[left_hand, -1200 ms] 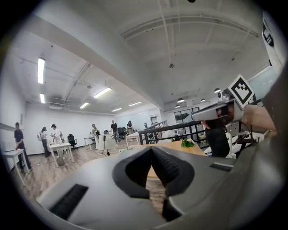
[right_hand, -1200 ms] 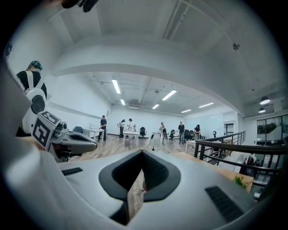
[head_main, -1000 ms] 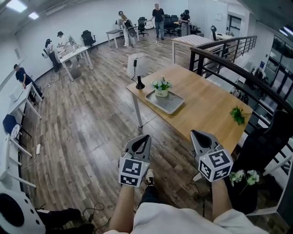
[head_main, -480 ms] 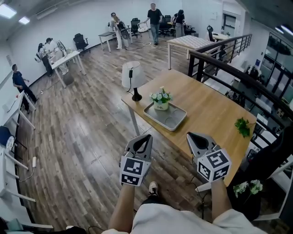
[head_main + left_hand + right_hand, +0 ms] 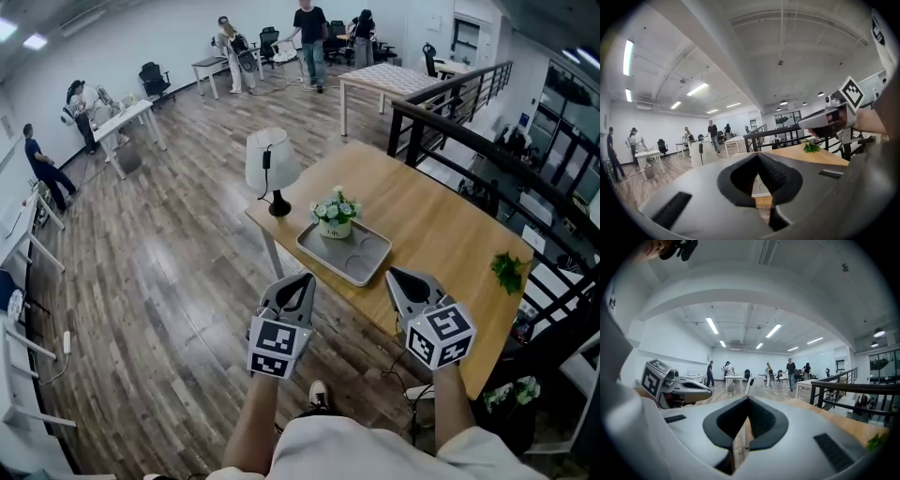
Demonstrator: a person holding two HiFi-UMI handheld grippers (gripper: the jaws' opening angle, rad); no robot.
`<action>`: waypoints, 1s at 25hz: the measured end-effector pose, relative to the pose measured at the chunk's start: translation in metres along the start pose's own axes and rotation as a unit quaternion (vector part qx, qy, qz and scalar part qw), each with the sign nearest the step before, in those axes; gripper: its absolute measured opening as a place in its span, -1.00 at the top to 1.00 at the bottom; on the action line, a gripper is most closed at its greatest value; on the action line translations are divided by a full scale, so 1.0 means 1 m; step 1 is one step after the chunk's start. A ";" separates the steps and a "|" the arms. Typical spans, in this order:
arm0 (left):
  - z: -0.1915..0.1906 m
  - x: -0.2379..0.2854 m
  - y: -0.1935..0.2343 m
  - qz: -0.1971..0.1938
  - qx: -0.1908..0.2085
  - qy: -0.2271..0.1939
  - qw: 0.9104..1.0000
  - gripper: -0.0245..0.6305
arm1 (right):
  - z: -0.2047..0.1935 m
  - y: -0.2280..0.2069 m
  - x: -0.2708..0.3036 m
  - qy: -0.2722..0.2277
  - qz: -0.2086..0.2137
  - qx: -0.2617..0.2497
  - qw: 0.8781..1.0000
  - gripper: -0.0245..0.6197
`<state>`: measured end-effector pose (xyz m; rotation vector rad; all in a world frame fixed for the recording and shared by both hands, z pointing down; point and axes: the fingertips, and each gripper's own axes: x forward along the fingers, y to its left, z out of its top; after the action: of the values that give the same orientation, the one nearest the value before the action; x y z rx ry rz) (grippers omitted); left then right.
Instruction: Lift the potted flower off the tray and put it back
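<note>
Both devices are closed and empty. The left hand-held gripper (image 5: 301, 279) has its 2 jaws pressed together with nothing between them, as the left gripper view confirms. The right hand-held gripper (image 5: 395, 273) shows the same: jaws together, nothing held. Each is carried in 1 of the person's hands, side by side and apart from each other, both pointing towards the worktop (image 5: 441, 220). The left one is over the wooden floor (image 5: 169, 272), short of the worktop's near edge. In the head view the tip of the right one overlaps that edge; whether it is above the surface cannot be told. The potted flower (image 5: 336, 214), white blooms in a pale pot, stands upright on the tray (image 5: 367, 265), at the tray's end nearest the lamp (image 5: 270, 167). The grey rectangular tray lies flat, just inside the worktop's near edge and towards its left corner. The rest of the tray is bare, with a round mark on its base. The lamp, white shade on a dark foot, stands at the left corner, just beside the tray but not touching it. A green sprig (image 5: 509, 272) lies near the right corner, well apart from the tray. A black railing (image 5: 469, 141) runs along the far right side. Neither device touches the pot or the tray. Several people (image 5: 309, 23) are at desks in the background.
</note>
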<state>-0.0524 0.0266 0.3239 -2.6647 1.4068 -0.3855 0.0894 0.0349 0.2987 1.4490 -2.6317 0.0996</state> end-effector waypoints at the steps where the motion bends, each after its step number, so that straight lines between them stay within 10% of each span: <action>1: -0.002 0.005 0.006 -0.001 -0.002 0.001 1.000 0.89 | 0.000 -0.002 0.007 0.002 -0.002 -0.001 1.000 0.86; 18: -0.038 0.092 0.090 -0.036 -0.029 0.023 0.999 0.88 | -0.006 -0.035 0.116 0.022 -0.020 0.005 1.000 0.84; 25: -0.050 0.126 0.112 -0.050 -0.051 0.017 0.997 0.74 | -0.017 -0.046 0.157 0.048 -0.005 -0.011 0.999 0.43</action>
<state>-0.0869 -0.1395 0.3708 -2.8311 1.3405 -0.3812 0.0467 -0.1192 0.3387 1.4128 -2.5406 0.1354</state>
